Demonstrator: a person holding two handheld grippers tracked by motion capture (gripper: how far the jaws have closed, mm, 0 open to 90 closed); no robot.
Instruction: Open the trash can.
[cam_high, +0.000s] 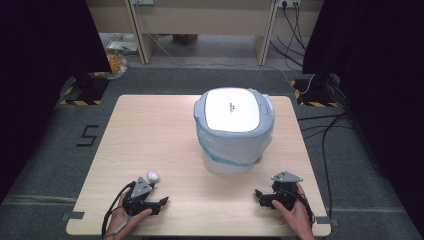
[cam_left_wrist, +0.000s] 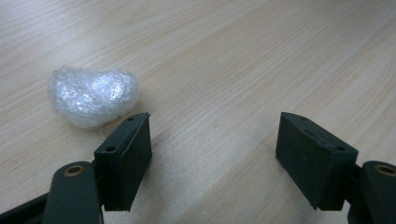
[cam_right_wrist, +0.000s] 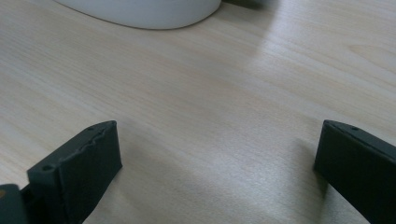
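A crumpled ball of clear plastic wrap (cam_high: 152, 176) (cam_left_wrist: 93, 97) lies on the wooden table (cam_high: 150, 135), near its front left. My left gripper (cam_high: 161, 202) (cam_left_wrist: 215, 128) rests low on the table just in front of the ball, open, with bare wood between its jaws. In the left gripper view the ball sits just beyond and outside the left fingertip. A white lidded bin (cam_high: 233, 129) lined with a clear bag stands at the table's middle right. My right gripper (cam_high: 259, 194) (cam_right_wrist: 219, 130) lies at the front right, open wide, with the bin's base (cam_right_wrist: 140, 11) ahead of it.
Dark curtains hang at both sides. Cables (cam_high: 325, 135) trail over the grey floor to the right of the table. A desk (cam_high: 200, 25) stands behind it. A "5" (cam_high: 87, 135) is marked on the floor at the left.
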